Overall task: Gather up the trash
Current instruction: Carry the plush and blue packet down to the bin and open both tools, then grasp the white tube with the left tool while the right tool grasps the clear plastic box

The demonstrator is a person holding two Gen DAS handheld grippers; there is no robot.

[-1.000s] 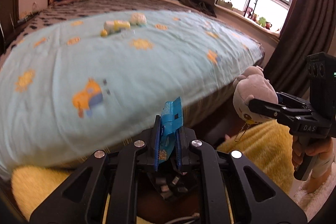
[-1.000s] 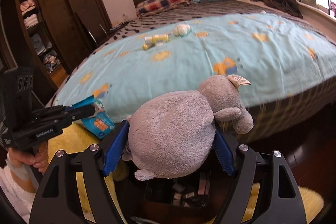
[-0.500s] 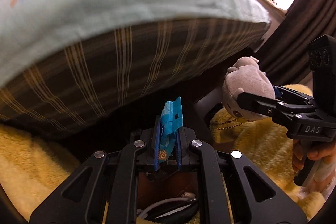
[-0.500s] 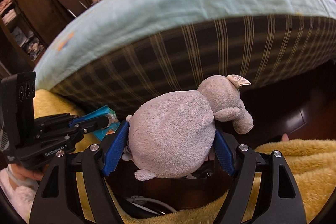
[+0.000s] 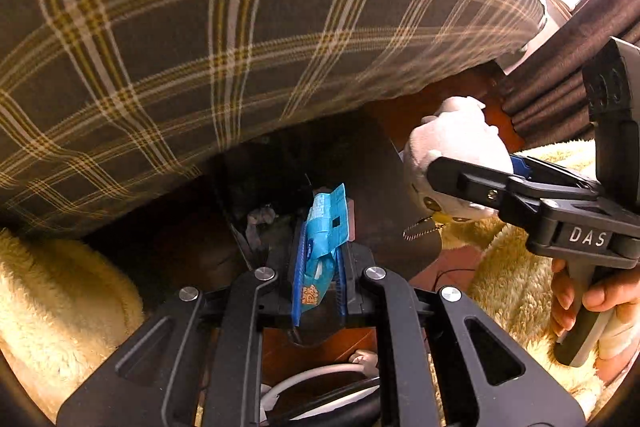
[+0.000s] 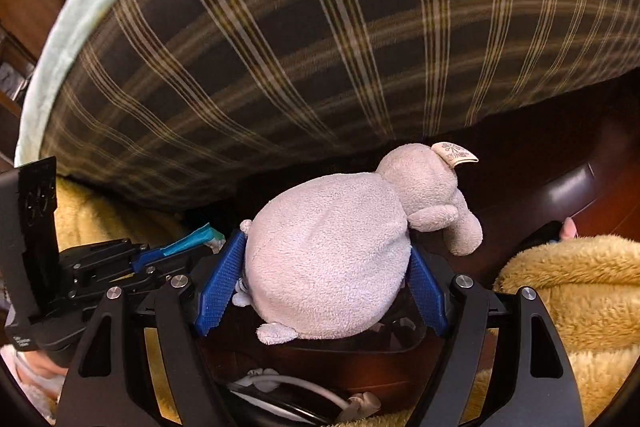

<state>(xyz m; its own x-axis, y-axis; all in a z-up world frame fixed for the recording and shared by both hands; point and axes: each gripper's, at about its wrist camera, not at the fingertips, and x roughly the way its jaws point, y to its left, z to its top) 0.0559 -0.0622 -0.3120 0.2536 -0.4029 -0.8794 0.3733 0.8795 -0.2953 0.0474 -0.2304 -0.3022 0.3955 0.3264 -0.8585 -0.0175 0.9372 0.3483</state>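
Blue wrapper [image 5: 322, 227] pinched in left tongs [image 5: 318, 279] (right tongs [image 6: 322, 287] squeeze grey plush [image 6: 332, 259])

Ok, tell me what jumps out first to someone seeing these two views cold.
The grey plush toy fills the middle of the right wrist view, squeezed between the right gripper's blue fingers. In the left wrist view a blue snack wrapper stands pinched upright in the left gripper. Behind both, the dark plaid side of the bed spans the upper frame.
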